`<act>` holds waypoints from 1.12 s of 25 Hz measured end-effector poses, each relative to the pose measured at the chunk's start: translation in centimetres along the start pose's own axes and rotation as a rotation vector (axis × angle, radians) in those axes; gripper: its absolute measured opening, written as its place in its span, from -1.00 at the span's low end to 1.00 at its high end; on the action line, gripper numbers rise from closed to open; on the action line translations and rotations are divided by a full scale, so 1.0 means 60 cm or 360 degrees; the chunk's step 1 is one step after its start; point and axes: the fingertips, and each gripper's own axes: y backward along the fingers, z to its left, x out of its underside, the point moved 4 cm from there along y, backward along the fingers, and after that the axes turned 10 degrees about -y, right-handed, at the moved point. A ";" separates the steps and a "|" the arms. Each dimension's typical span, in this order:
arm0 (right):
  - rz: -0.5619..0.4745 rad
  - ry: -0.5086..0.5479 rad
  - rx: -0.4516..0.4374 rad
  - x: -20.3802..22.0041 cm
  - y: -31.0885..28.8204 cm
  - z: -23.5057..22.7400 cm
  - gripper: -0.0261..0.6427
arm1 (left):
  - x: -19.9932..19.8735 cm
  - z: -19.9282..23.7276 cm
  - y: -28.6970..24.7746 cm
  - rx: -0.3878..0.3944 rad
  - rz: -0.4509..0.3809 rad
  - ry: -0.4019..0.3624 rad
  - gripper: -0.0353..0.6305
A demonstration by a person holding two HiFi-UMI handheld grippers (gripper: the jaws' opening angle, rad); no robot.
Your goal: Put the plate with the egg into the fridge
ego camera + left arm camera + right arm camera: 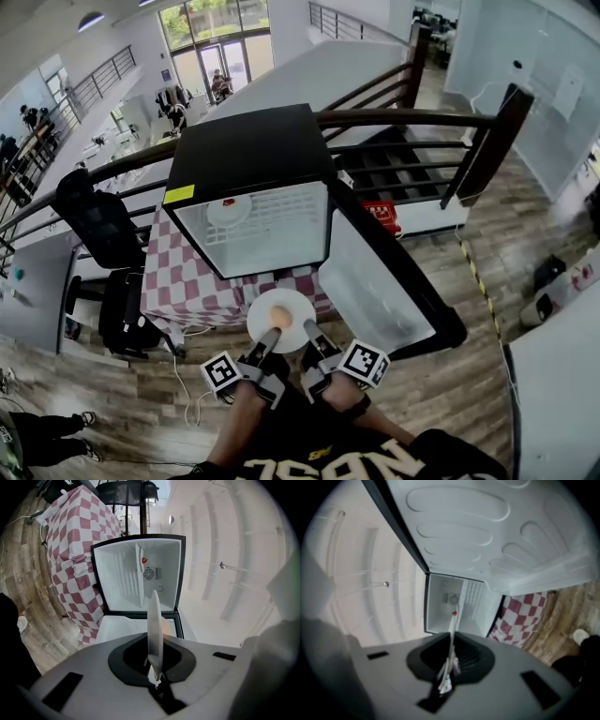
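Lower ctr: left gripper (267, 339) + right gripper (312, 336) pinched nearly closed on plate (261, 314) rim, egg (280, 317) prob. loose on top. Risk: tilting, rolling egg off; clipping fridge (248, 150) sill.

In the head view the left gripper (270, 339) and right gripper (311, 334) cover the near rim of the plate (264, 309). In the left gripper view the plate (154, 630) stands edge-on and hides most of the egg (167, 626); only an orange sliver shows. The right gripper view is blurred, and the door (497, 531) runs off its top edge. The fridge (253, 169) hides most of the cloth (178, 277). A red spot (144, 560) inside the fridge is too small to tell.
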 end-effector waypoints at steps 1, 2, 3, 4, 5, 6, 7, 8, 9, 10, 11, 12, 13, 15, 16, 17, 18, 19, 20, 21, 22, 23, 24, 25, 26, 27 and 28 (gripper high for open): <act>0.0009 -0.0005 0.0017 -0.002 -0.002 -0.003 -0.83 | -0.001 0.003 -0.003 -0.0004 -0.0004 -0.0008 -0.81; 0.0013 -0.0008 0.0035 -0.005 -0.003 -0.005 -0.83 | -0.001 0.005 -0.007 -0.0006 -0.0006 -0.0021 -0.81; 0.0011 -0.0004 0.0040 -0.010 -0.004 -0.007 -0.83 | -0.001 0.006 -0.011 -0.0006 -0.0005 -0.0037 -0.81; 0.0004 0.0004 0.0033 -0.015 -0.007 -0.007 -0.83 | -0.002 0.006 -0.017 -0.0004 -0.0004 -0.0051 -0.81; -0.0005 0.0011 0.0024 -0.019 -0.010 -0.006 -0.83 | -0.004 0.007 -0.022 -0.0002 -0.0002 -0.0059 -0.81; -0.0014 0.0017 0.0018 -0.023 -0.015 -0.006 -0.83 | -0.007 0.008 -0.028 -0.0001 0.0001 -0.0061 -0.80; -0.0019 0.0020 0.0017 -0.027 -0.020 -0.007 -0.83 | -0.011 0.010 -0.034 -0.0001 0.0005 -0.0060 -0.81; -0.0022 0.0019 0.0022 -0.030 -0.025 -0.010 -0.83 | -0.015 0.012 -0.039 -0.0003 0.0011 -0.0060 -0.81; -0.0025 0.0013 0.0035 -0.032 -0.030 -0.013 -0.83 | -0.019 0.015 -0.044 -0.0006 0.0018 -0.0060 -0.81; -0.0030 0.0004 0.0054 -0.035 -0.034 -0.016 -0.83 | -0.023 0.018 -0.049 -0.0010 0.0027 -0.0059 -0.81; -0.0039 -0.0001 0.0067 -0.038 -0.038 -0.018 -0.83 | -0.027 0.020 -0.056 -0.0014 0.0037 -0.0057 -0.81; -0.0051 0.0005 0.0064 -0.043 -0.044 -0.018 -0.83 | -0.030 0.022 -0.063 -0.0017 0.0050 -0.0056 -0.80; -0.0063 0.0016 0.0055 -0.049 -0.050 -0.017 -0.83 | -0.035 0.024 -0.070 -0.0017 0.0063 -0.0055 -0.80; -0.0087 0.0030 0.0055 -0.059 -0.063 -0.016 -0.83 | -0.045 0.025 -0.086 -0.0018 0.0086 -0.0059 -0.80; -0.0098 0.0038 0.0063 -0.064 -0.070 -0.016 -0.83 | -0.052 0.027 -0.094 -0.0019 0.0096 -0.0065 -0.81; -0.0108 0.0050 0.0070 -0.070 -0.079 -0.016 -0.83 | -0.060 0.029 -0.103 -0.0017 0.0106 -0.0070 -0.80; -0.0120 0.0068 0.0074 -0.076 -0.089 -0.015 -0.83 | -0.068 0.031 -0.114 -0.0012 0.0115 -0.0069 -0.80; -0.0133 0.0091 0.0071 -0.081 -0.099 -0.013 -0.83 | -0.076 0.034 -0.123 -0.0004 0.0124 -0.0059 -0.81; -0.0146 0.0119 0.0064 -0.085 -0.109 -0.012 -0.83 | -0.082 0.038 -0.131 0.0004 0.0131 -0.0043 -0.80; -0.0157 0.0144 0.0061 -0.087 -0.117 -0.012 -0.83 | -0.089 0.042 -0.136 0.0008 0.0137 -0.0027 -0.80; -0.0163 0.0164 0.0065 -0.090 -0.126 -0.013 -0.83 | -0.096 0.047 -0.142 0.0008 0.0144 -0.0022 -0.80; -0.0165 0.0176 0.0074 -0.092 -0.135 -0.015 -0.83 | -0.104 0.051 -0.148 0.0003 0.0153 -0.0030 -0.80; -0.0165 0.0181 0.0087 -0.095 -0.145 -0.017 -0.83 | -0.113 0.054 -0.154 -0.0005 0.0164 -0.0048 -0.80; -0.0165 0.0183 0.0099 -0.099 -0.155 -0.018 -0.83 | -0.122 0.056 -0.162 -0.0013 0.0174 -0.0063 -0.80; -0.0166 0.0188 0.0108 -0.103 -0.165 -0.019 -0.83 | -0.131 0.056 -0.170 -0.0015 0.0184 -0.0066 -0.80; -0.0170 0.0196 0.0114 -0.108 -0.174 -0.018 -0.83 | -0.139 0.057 -0.179 -0.0014 0.0191 -0.0060 -0.80; -0.0174 0.0205 0.0117 -0.114 -0.183 -0.017 -0.82 | -0.146 0.057 -0.187 -0.0012 0.0197 -0.0051 -0.80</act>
